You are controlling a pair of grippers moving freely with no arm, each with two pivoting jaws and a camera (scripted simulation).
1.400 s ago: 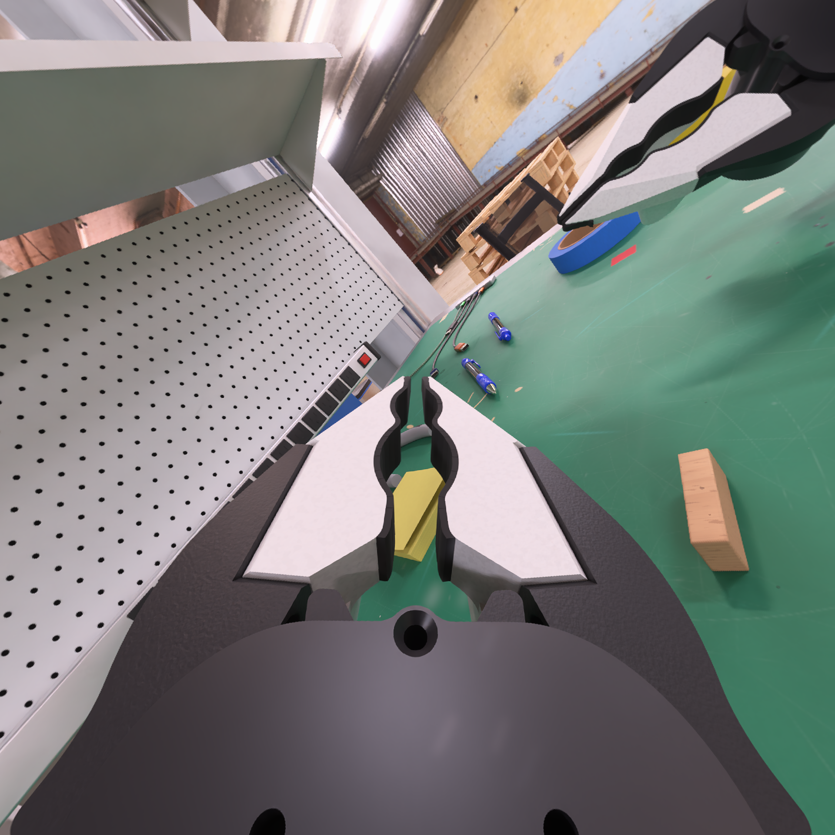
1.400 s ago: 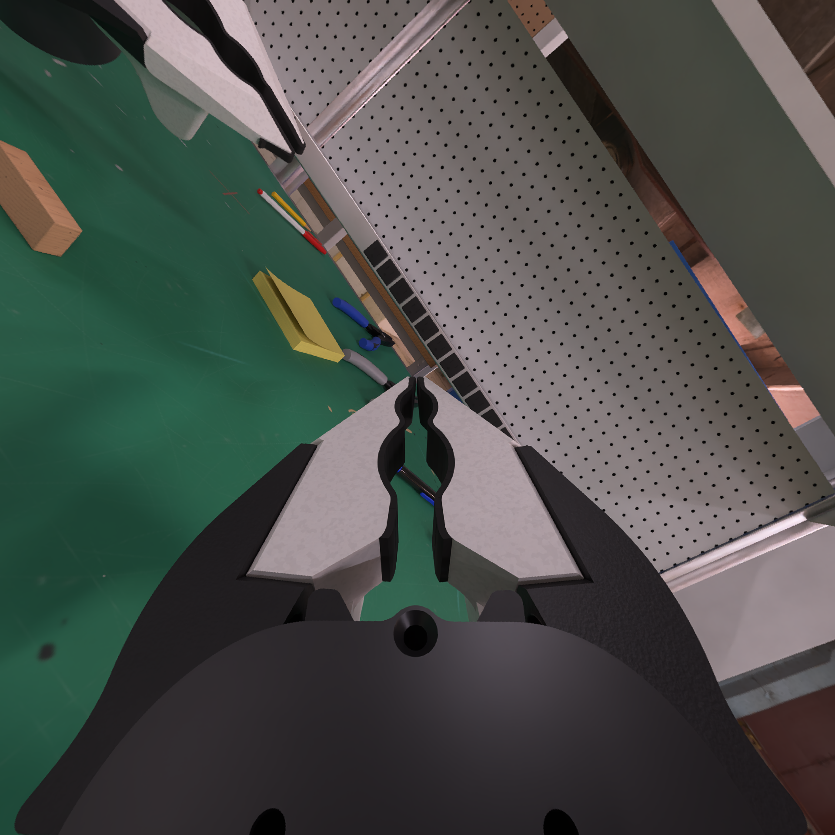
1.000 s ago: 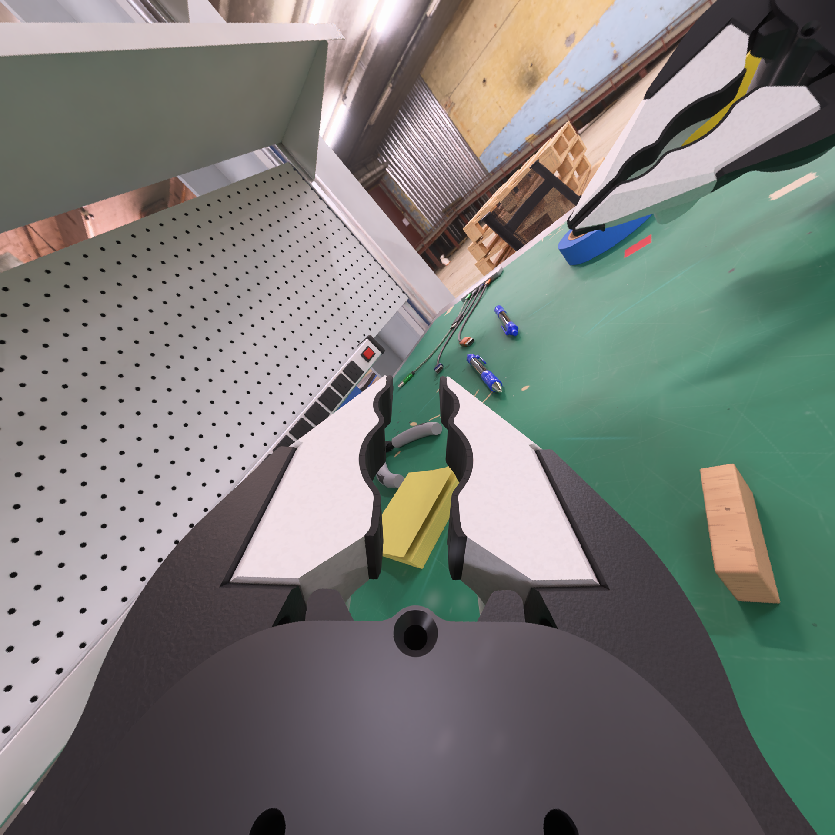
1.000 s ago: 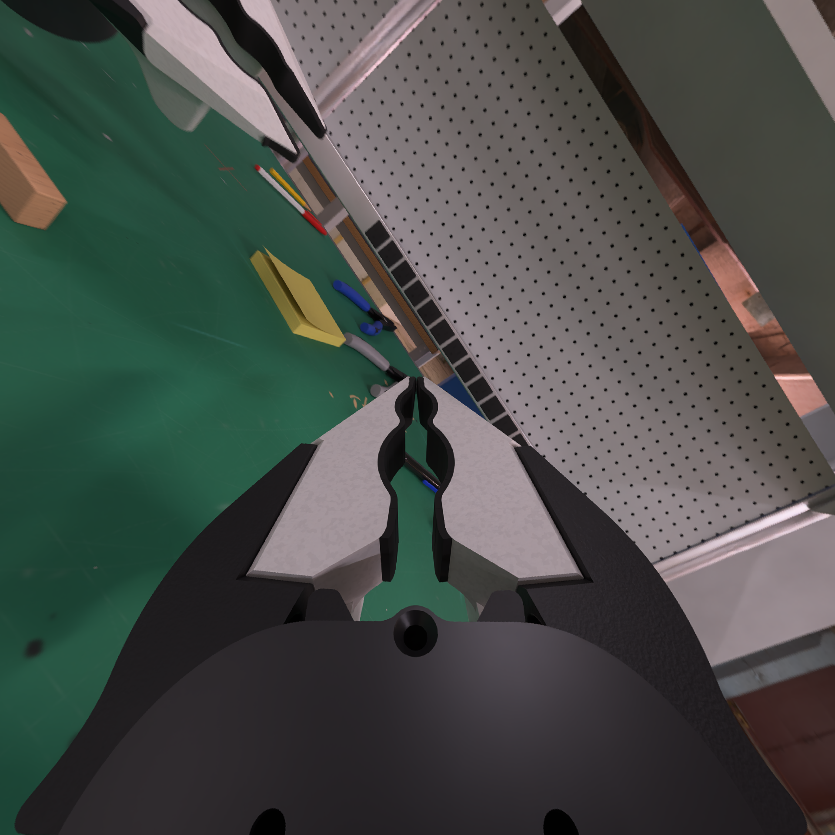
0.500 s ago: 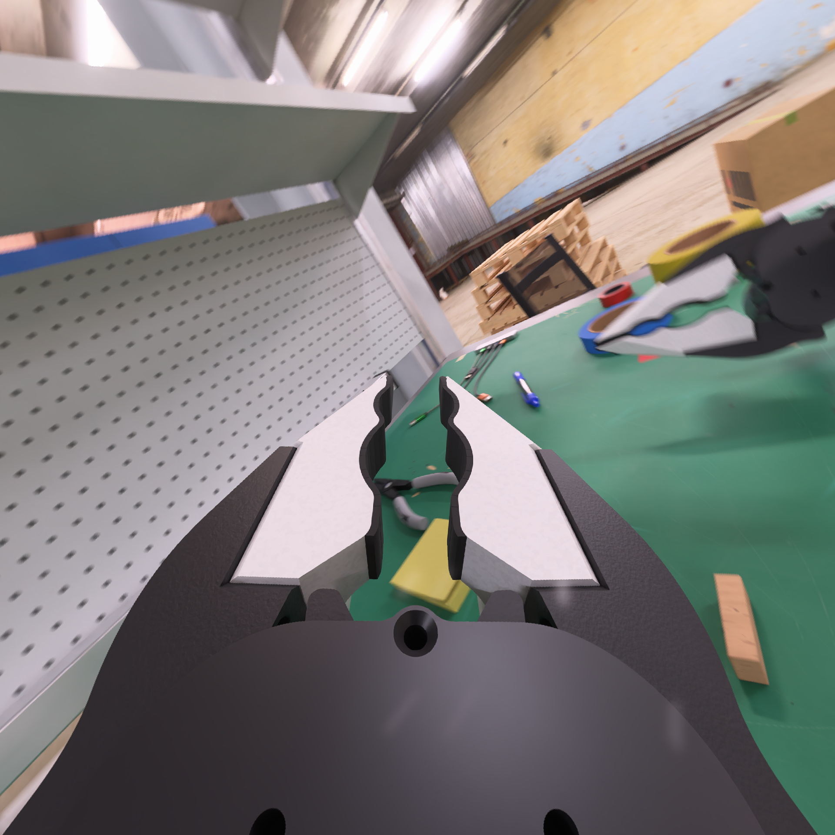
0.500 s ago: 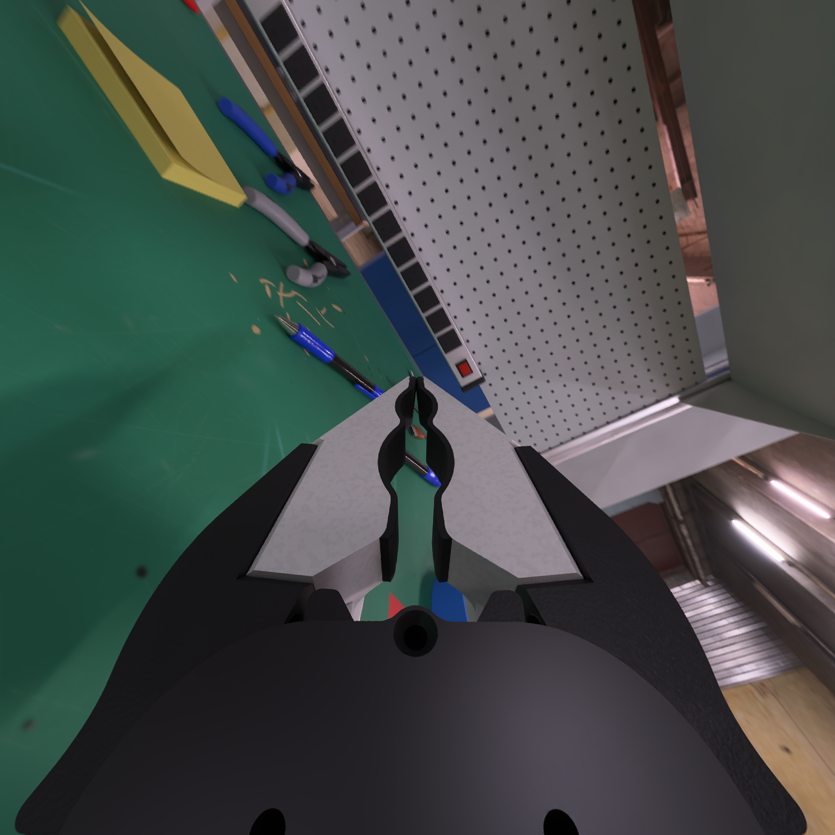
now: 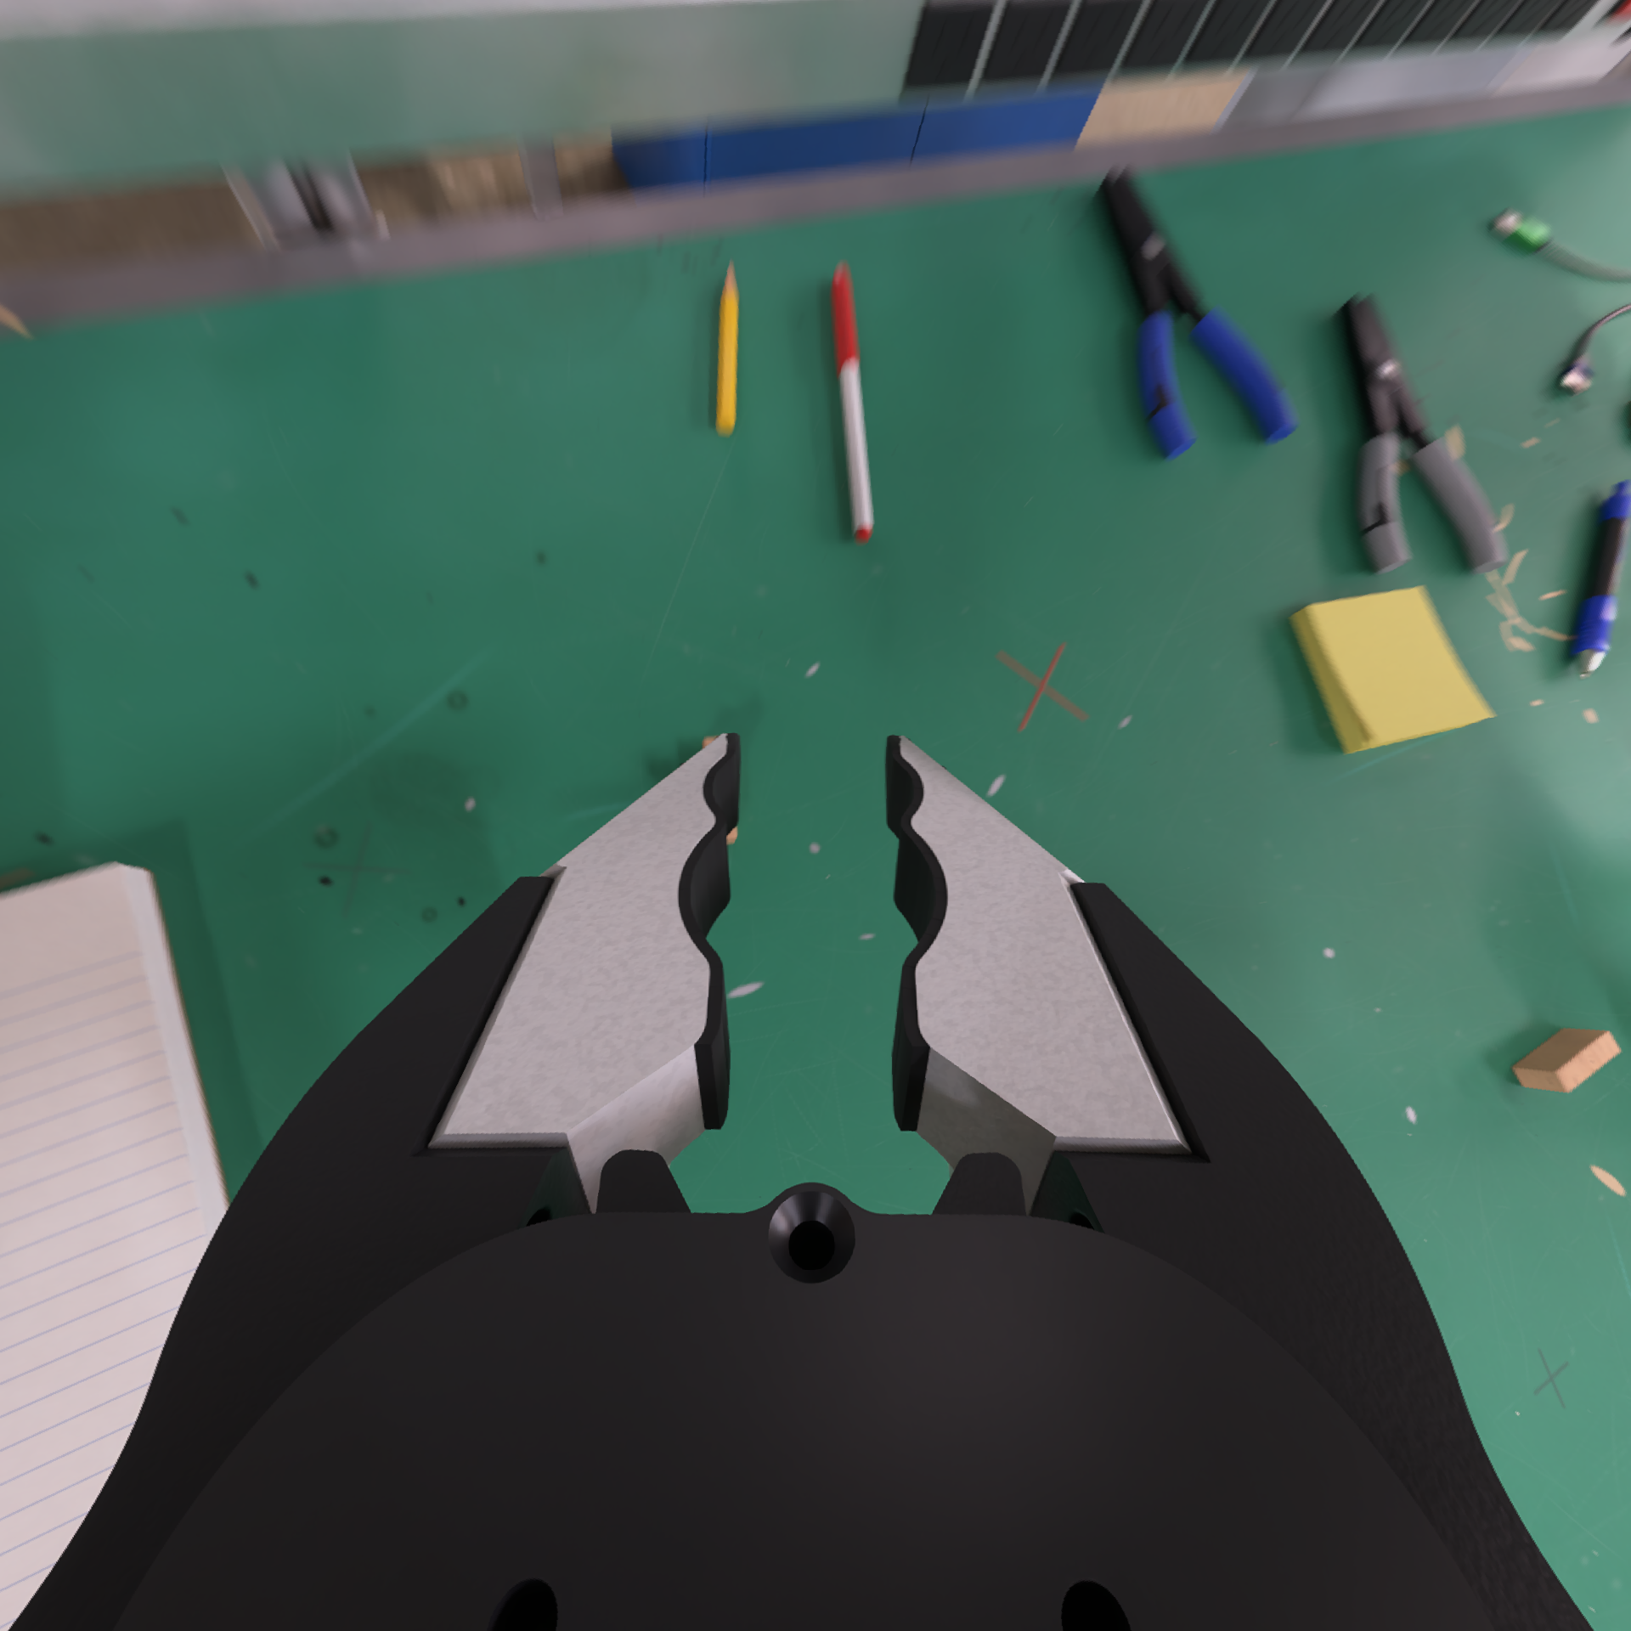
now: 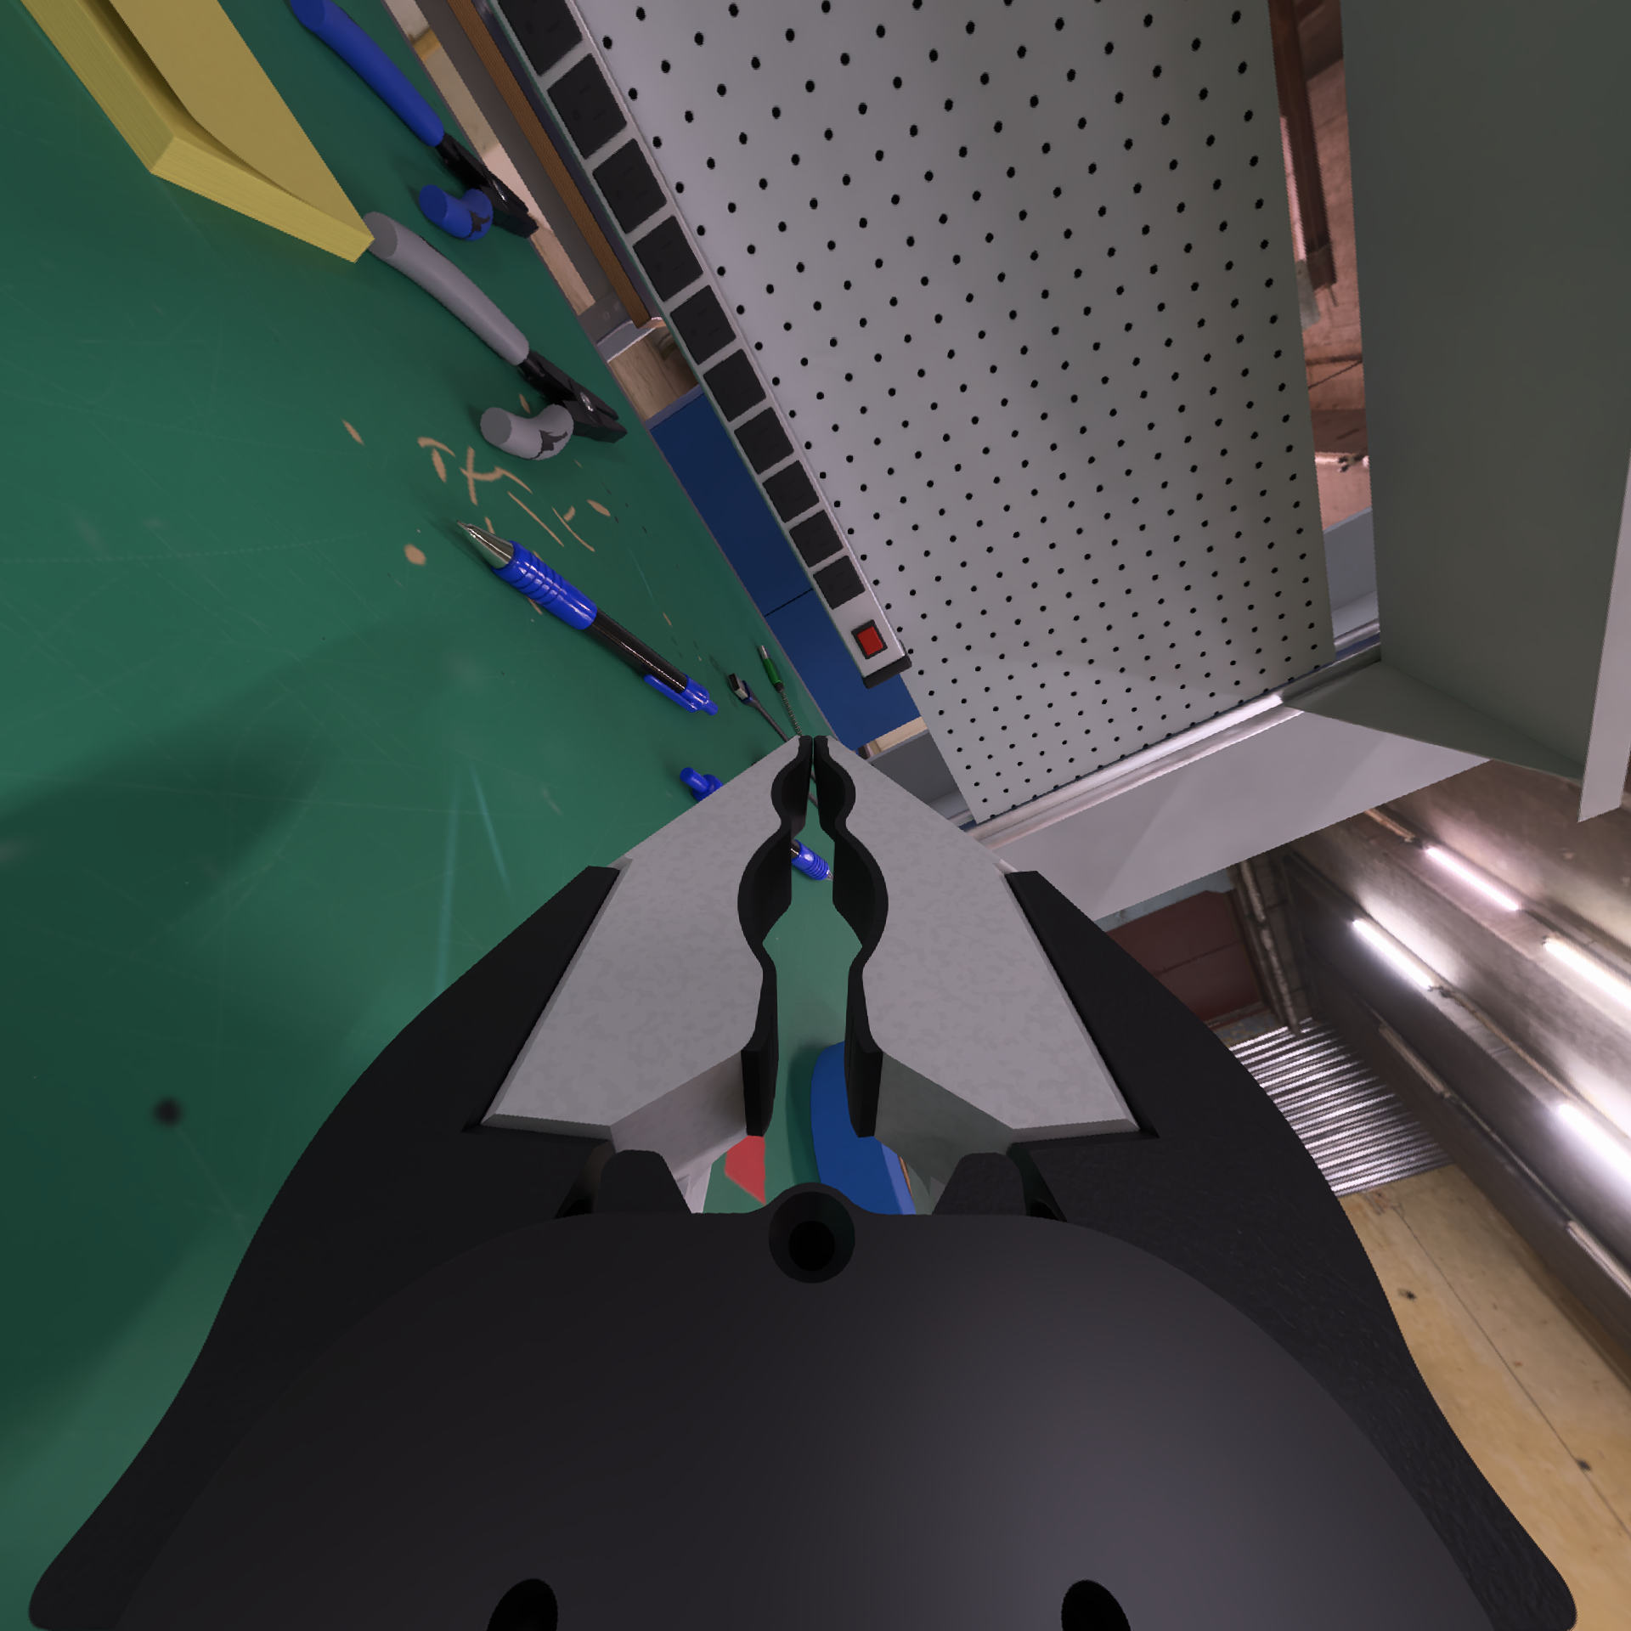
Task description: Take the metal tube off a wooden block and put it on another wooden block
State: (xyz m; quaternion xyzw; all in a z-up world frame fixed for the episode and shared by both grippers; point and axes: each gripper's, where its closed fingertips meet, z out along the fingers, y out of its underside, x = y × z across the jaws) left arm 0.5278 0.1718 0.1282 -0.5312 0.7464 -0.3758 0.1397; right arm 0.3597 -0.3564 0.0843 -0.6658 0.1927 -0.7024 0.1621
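Observation:
My left gripper [image 7: 812, 750] is open and empty, pointing down at the green mat [image 7: 441, 547]. A small wooden block [image 7: 1567, 1059] lies on the mat to its right, apart from the fingers. A sliver of light wood [image 7: 731, 834] shows at the left finger's edge, mostly hidden. My right gripper [image 8: 812, 746] is shut with nothing between its fingers, low over the mat and aimed at the pegboard. No metal tube shows in either view.
In the left wrist view: a yellow pencil [image 7: 726, 353], red marker [image 7: 852, 397], blue pliers [image 7: 1191, 371], grey pliers [image 7: 1412, 477], yellow pad [image 7: 1390, 666], lined notepad [image 7: 79, 1059]. In the right wrist view: a blue pen [image 8: 582, 609], power strip [image 8: 750, 379], pegboard [image 8: 1015, 353], blue tape roll [image 8: 838, 1112].
My left gripper opened, then swung from facing along the bench to looking down on the mat. My right gripper stayed shut and turned toward the pegboard's end.

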